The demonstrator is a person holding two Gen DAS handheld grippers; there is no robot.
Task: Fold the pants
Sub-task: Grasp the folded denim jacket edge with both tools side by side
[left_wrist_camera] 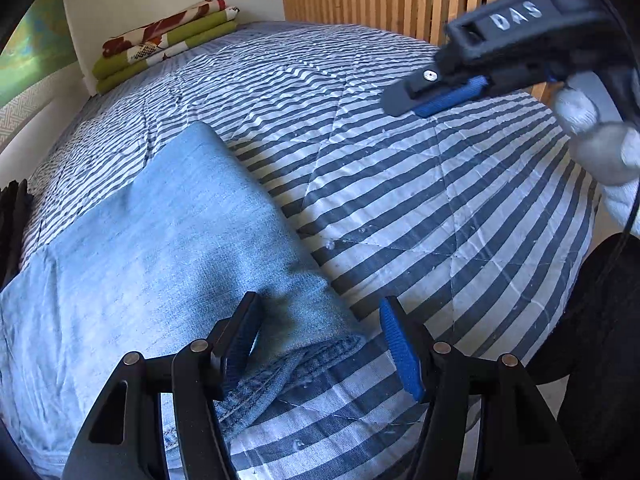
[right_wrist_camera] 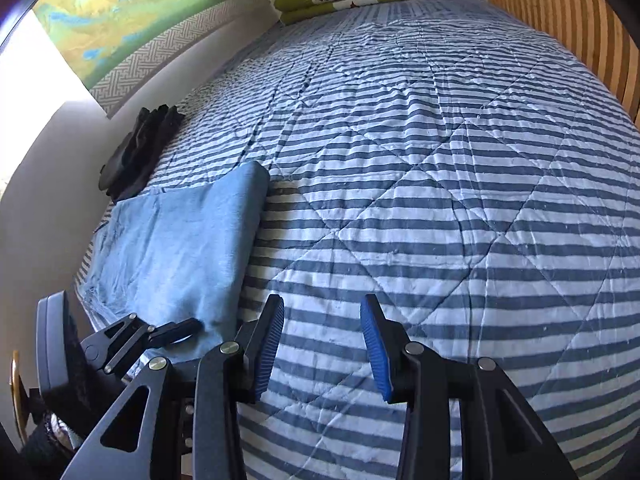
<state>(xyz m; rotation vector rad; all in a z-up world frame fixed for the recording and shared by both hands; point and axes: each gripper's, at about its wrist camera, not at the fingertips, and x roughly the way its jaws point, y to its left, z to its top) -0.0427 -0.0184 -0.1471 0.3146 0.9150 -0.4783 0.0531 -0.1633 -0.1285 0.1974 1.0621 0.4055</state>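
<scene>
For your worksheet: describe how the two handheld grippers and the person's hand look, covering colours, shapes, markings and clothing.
Both the left gripper and the right gripper are black, with triangular cut-outs, silver pivot pins and ribbed blue pads on the jaws. The right one carries white letters "DAS". The hand wears a light grey glove.

"DAS" in white caps on black body of right gripper (left_wrist_camera: 440, 92), only legible txt.
</scene>
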